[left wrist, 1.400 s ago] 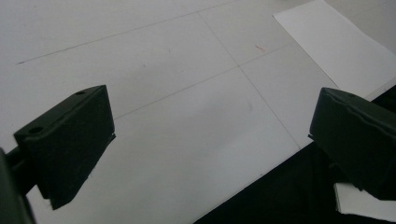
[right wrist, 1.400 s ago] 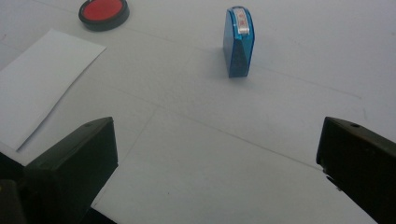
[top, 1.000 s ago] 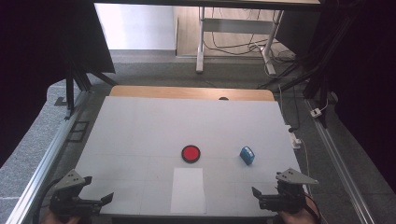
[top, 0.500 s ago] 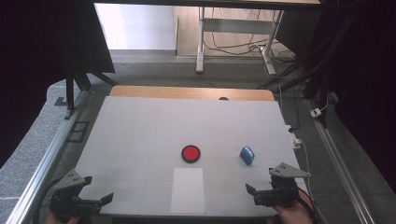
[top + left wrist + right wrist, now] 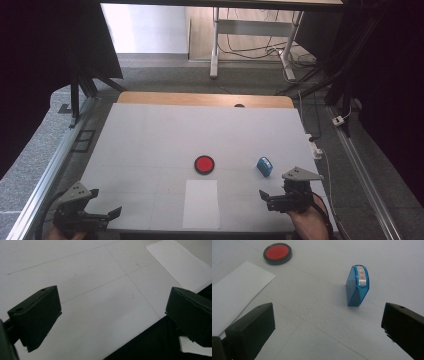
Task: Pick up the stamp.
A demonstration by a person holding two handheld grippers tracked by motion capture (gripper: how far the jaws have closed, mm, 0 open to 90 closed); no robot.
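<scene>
A blue self-inking stamp [image 5: 264,166] stands right of centre on the white table [image 5: 150,140]; in the right gripper view the blue stamp [image 5: 357,285] stands ahead between the jaws, slightly right and apart from them. A round red ink pad [image 5: 204,164] in a black rim lies at the centre, and the pad [image 5: 277,252] is far left of the stamp. A white paper sheet [image 5: 201,202] lies at the front edge. My right gripper [image 5: 266,200] [image 5: 329,325] is open and empty just short of the stamp. My left gripper [image 5: 107,214] [image 5: 112,315] is open and empty over the front left corner.
The table's front edge [image 5: 140,332] runs under the left gripper, with the sheet [image 5: 180,262] to its far right. A wooden strip [image 5: 200,98] borders the far edge. Metal rails [image 5: 50,170] flank both sides, and cables [image 5: 320,150] hang at the right.
My right gripper has moved left and a little forward, closer to the blue stamp. The left gripper has barely moved. Both stay open.
</scene>
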